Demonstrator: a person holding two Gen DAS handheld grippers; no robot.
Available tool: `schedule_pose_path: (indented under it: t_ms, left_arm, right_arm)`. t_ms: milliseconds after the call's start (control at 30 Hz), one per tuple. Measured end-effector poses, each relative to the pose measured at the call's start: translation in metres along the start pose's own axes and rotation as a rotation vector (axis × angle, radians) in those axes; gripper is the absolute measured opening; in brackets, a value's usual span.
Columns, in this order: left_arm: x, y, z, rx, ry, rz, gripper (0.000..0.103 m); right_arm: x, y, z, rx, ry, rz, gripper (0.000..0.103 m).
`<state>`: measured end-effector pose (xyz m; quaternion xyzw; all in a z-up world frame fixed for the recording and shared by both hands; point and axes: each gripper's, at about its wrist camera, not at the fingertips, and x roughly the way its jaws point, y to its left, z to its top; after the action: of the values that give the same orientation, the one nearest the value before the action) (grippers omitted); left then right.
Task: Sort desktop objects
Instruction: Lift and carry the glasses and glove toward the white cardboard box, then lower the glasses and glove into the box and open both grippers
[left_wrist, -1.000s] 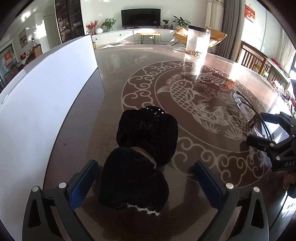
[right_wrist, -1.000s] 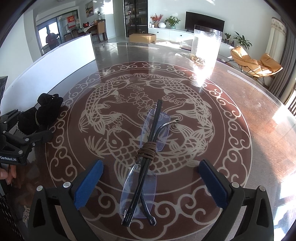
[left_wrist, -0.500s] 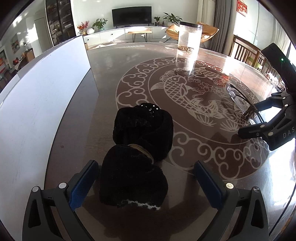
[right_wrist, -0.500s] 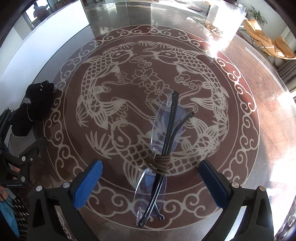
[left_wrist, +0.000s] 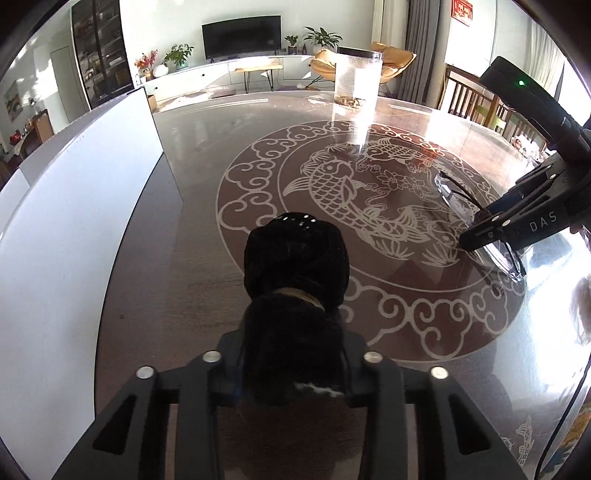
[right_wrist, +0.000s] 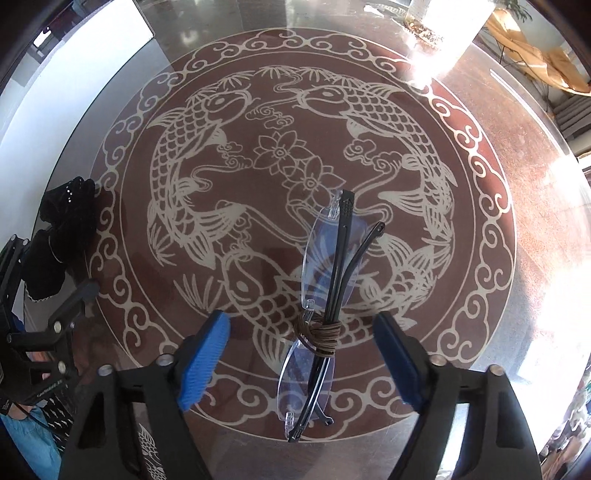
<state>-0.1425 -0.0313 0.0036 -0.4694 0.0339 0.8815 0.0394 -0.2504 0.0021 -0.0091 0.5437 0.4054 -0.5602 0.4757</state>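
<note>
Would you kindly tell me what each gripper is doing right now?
Left gripper: shut on the fuzzy black fabric bundle.
Right gripper: open, jaws just closing around the folded rimless glasses, pads not touching.

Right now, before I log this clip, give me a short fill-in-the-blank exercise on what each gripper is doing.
1. The left gripper is shut on the black ____.
2. The folded glasses are tied with a ____ cord.
3. The right gripper has been closing, its pads not yet touching the ____.
4. The table pattern shows ____.

Missing words: cloth bundle; brown; glasses; fish
</note>
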Motion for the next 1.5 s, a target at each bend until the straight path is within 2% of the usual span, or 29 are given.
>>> schedule_pose_path:
  t_ms: [33, 167, 233, 300, 400, 533, 667, 767, 867, 1000, 1067, 1133, 1200, 1233, 1267, 1300, 1333, 1367, 1400, 1467, 1500]
  left_arm:
    - [-0.001, 0.003, -0.001, -0.018, -0.006, -0.014, 0.031]
    - [-0.014, 0.004, -0.007, -0.051, -0.031, -0.025, 0.029]
    - [-0.027, -0.002, -0.011, -0.047, -0.053, -0.035, 0.029]
    - [-0.039, -0.004, -0.016, -0.05, -0.069, -0.026, 0.029]
    - [-0.059, 0.007, -0.027, -0.135, -0.087, -0.046, 0.029]
    - [-0.107, 0.036, -0.037, -0.256, -0.137, -0.07, 0.029]
    - [-0.165, 0.086, -0.028, -0.288, -0.188, 0.011, 0.029]
    - [-0.199, 0.145, -0.024, -0.342, -0.203, 0.117, 0.029]
    - [-0.208, 0.211, -0.032, -0.414, -0.156, 0.242, 0.029]
    - [-0.19, 0.283, -0.057, -0.526, -0.046, 0.315, 0.029]
    - [-0.175, 0.3, -0.065, -0.533, 0.013, 0.341, 0.029]
    - [-0.158, 0.307, -0.068, -0.532, 0.06, 0.326, 0.029]
    - [-0.14, 0.31, -0.068, -0.537, 0.11, 0.331, 0.036]
    - [-0.132, 0.308, -0.068, -0.54, 0.137, 0.343, 0.04]
    - [-0.123, 0.308, -0.07, -0.546, 0.166, 0.356, 0.05]
    - [-0.118, 0.308, -0.071, -0.56, 0.192, 0.355, 0.051]
    - [-0.118, 0.307, -0.07, -0.56, 0.189, 0.368, 0.051]
    - [-0.12, 0.306, -0.068, -0.555, 0.174, 0.374, 0.057]
    - [-0.122, 0.305, -0.067, -0.555, 0.164, 0.376, 0.069]
    - [-0.129, 0.302, -0.068, -0.548, 0.139, 0.409, 0.077]
    - [-0.132, 0.3, -0.068, -0.541, 0.125, 0.43, 0.077]
  right_arm:
    - [-0.005, -0.001, -0.002, 0.006, -0.012, -0.001, 0.01]
    - [-0.02, 0.002, -0.013, 0.015, -0.053, 0.011, 0.012]
    - [-0.033, 0.007, -0.019, 0.027, -0.091, 0.065, 0.012]
    - [-0.044, 0.016, -0.024, 0.008, -0.114, 0.079, 0.012]
    - [-0.054, 0.03, -0.026, -0.028, -0.116, 0.084, 0.012]
    - [-0.08, 0.062, -0.02, -0.094, -0.161, 0.102, 0.012]
    - [-0.118, 0.107, 0.013, -0.193, -0.247, 0.125, 0.012]
    - [-0.152, 0.158, 0.041, -0.261, -0.335, 0.184, 0.012]
    - [-0.174, 0.215, 0.067, -0.33, -0.404, 0.26, 0.012]
    - [-0.168, 0.299, 0.098, -0.42, -0.421, 0.315, 0.012]
    - [-0.15, 0.333, 0.11, -0.463, -0.403, 0.3, 0.012]
    - [-0.128, 0.36, 0.118, -0.487, -0.375, 0.274, 0.012]
    - [-0.104, 0.376, 0.126, -0.493, -0.329, 0.262, 0.013]
    - [-0.094, 0.382, 0.128, -0.492, -0.31, 0.258, 0.016]
    - [-0.084, 0.385, 0.129, -0.492, -0.288, 0.259, 0.028]
    - [-0.076, 0.389, 0.132, -0.496, -0.273, 0.263, 0.04]
    - [-0.073, 0.391, 0.131, -0.495, -0.279, 0.261, 0.065]
    - [-0.072, 0.391, 0.13, -0.495, -0.304, 0.259, 0.078]
    - [-0.074, 0.39, 0.129, -0.495, -0.332, 0.262, 0.08]
    - [-0.077, 0.386, 0.125, -0.492, -0.359, 0.272, 0.081]
    - [-0.078, 0.383, 0.123, -0.486, -0.368, 0.277, 0.081]
